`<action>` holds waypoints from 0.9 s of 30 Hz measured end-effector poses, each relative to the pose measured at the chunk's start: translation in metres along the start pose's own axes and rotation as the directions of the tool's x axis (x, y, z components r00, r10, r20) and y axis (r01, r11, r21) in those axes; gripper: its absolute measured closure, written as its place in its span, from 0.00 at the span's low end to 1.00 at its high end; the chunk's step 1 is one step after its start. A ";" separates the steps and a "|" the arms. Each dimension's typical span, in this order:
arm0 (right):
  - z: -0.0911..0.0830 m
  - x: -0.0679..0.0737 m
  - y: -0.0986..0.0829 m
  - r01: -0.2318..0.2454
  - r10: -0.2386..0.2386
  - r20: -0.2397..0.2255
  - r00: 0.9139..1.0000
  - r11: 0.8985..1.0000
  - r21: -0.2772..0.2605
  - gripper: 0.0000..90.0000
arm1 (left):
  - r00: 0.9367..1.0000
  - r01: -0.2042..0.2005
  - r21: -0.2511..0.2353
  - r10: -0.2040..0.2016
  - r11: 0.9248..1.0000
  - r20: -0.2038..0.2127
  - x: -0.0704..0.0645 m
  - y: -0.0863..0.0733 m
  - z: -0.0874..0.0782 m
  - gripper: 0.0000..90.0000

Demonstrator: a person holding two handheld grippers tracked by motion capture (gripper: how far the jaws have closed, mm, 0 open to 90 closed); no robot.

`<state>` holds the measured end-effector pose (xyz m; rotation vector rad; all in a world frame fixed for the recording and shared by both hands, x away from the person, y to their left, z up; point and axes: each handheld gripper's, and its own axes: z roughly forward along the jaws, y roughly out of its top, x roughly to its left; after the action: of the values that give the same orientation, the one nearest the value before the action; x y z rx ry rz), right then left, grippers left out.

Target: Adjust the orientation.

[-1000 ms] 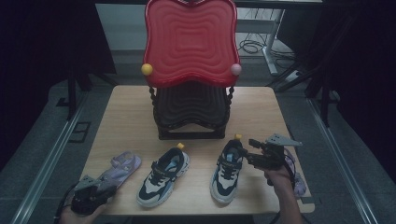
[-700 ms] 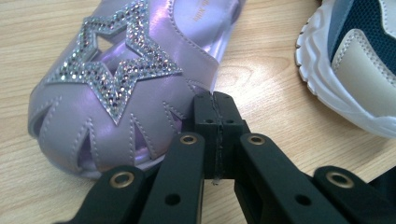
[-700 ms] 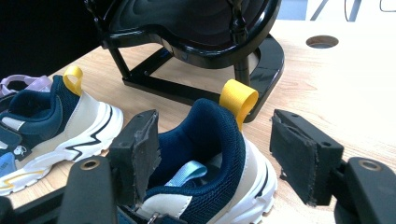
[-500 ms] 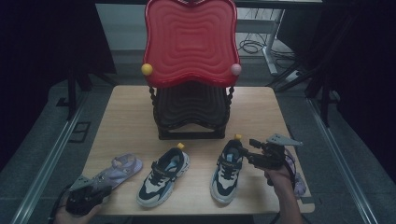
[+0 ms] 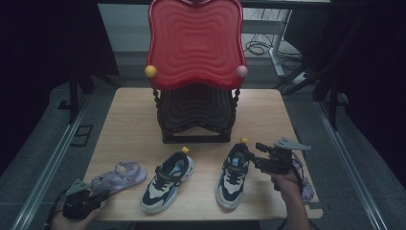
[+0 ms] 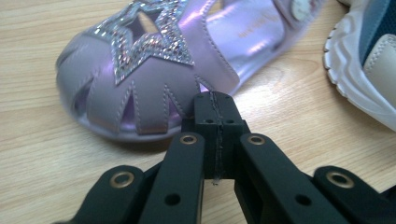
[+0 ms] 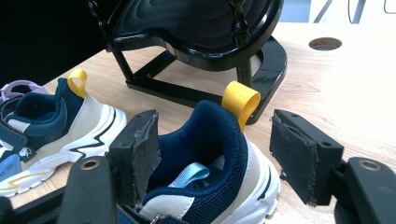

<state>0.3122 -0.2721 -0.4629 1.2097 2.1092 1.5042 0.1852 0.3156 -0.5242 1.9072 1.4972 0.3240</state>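
The surface (image 5: 129, 120) is a pale wooden top, and at the middle of its far edge stands a black rack with a red wavy top (image 5: 195, 72), the largest thing on it. Along the near edge lie three children's shoes in a row.

Toward the near right corner is the right sneaker (image 5: 233, 173), navy and cream, with a yellow heel loop (image 7: 240, 100) pointing at the rack. The right gripper (image 5: 254, 154) is at its heel, and in the right gripper view its jaws stand wide apart, one on each side of the padded collar, not yet touching it. The shoe looks light; the mesh collar should give under pressure while the heel cup and sole stay firm, so the stiff heel just below the collar seems the better place to grip than the floppy loop.

The left sneaker (image 5: 167, 179) lies mid-edge, apart from the first. Near the left corner is a lilac sandal (image 6: 154, 70) with a glittery star, likely slick. The left gripper (image 6: 215, 114) has its jaws pressed together, empty, tips at the sandal's toe.
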 end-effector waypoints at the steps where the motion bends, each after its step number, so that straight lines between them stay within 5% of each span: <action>1: 0.000 0.000 0.000 0.001 -0.001 0.001 1.000 1.000 0.000 0.37 | 1.000 0.008 -0.004 -0.008 1.000 -0.011 0.002 -0.001 -0.001 1.00; 27: 0.002 0.001 -0.001 0.006 -0.006 0.005 1.000 1.000 0.003 0.37 | 0.998 0.054 -0.014 -0.054 0.998 -0.038 0.021 0.003 -0.002 1.00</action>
<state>0.3122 -0.2700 -0.4645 1.2056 2.1114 1.4940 0.1926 0.3350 -0.5253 1.8564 1.5652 0.3467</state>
